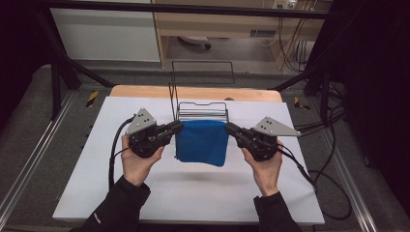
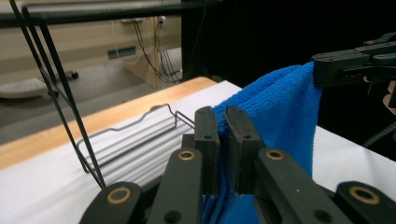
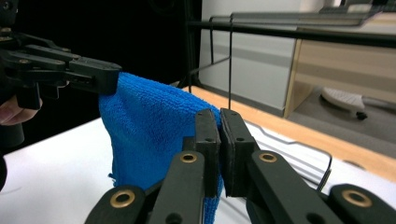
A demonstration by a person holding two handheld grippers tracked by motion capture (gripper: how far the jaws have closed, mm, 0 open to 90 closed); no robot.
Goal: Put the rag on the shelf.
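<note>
Frame centre: left tool (image 1: 180, 127) and right tool (image 1: 229, 128) each clamp shut on a top corner of the blue cloth (image 1: 202, 142), spreading it flat above the wire rack (image 1: 203, 112) for hanging.

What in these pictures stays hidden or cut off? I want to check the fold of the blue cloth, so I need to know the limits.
- Blue terry cloth, high view: its far side, hidden by its own front.
- Cloth's lower edge, left gripper view: cut off by the bottom edge and the left gripper.
- Black wire rack, high view: its base, hidden behind the cloth.
- Cloth corner, right gripper view: covered by the right gripper.
</note>
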